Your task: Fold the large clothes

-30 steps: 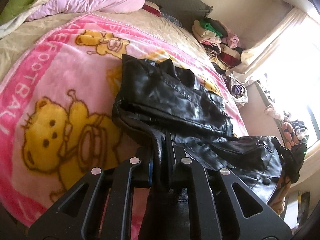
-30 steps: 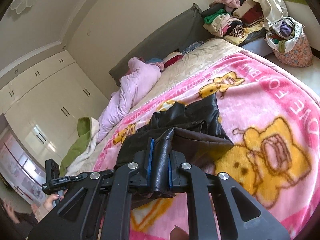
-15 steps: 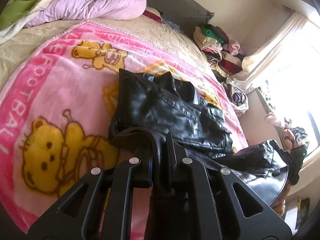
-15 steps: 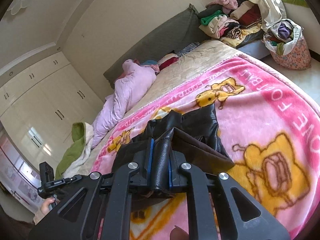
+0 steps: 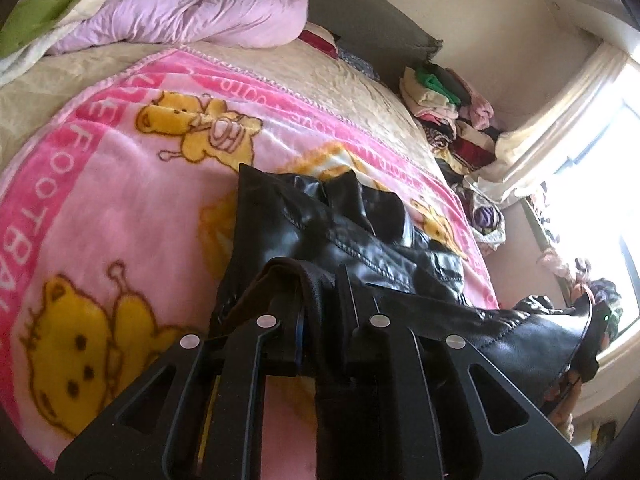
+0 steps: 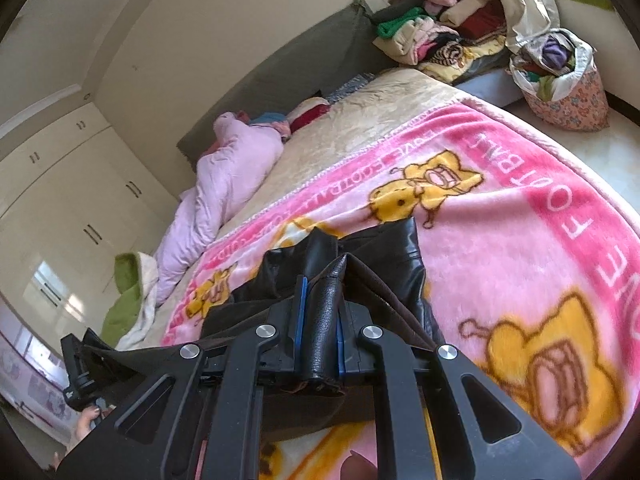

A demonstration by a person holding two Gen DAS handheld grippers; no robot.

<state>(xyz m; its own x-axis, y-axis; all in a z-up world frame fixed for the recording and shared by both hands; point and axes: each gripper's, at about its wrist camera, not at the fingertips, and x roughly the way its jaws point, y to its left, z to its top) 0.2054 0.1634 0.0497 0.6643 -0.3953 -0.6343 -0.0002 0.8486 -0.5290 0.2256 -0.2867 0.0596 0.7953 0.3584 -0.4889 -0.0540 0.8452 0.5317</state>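
A black leather jacket (image 5: 320,232) lies partly folded on the pink bear blanket (image 5: 120,200), collar end toward the headboard. My left gripper (image 5: 320,280) pinches a fold of its hem with the brown lining showing; its jaws are opening slightly and the fabric is still between them. From there the lifted hem stretches right to the other gripper (image 5: 596,320). In the right wrist view, my right gripper (image 6: 322,280) is shut on a leather fold of the jacket (image 6: 384,248), held above the blanket (image 6: 520,220).
A lilac quilt (image 5: 192,12) and a green blanket (image 6: 124,304) lie near the grey headboard (image 6: 280,68). Piled clothes (image 6: 440,36) and a floral bag (image 6: 560,80) stand past the bed's far corner. White wardrobes (image 6: 80,200) line one wall. A bright window (image 5: 592,208) glares.
Both grippers have carried the lifted hem forward over the jacket, toward its collar. The gap between the left fingers looks a little wider than before.
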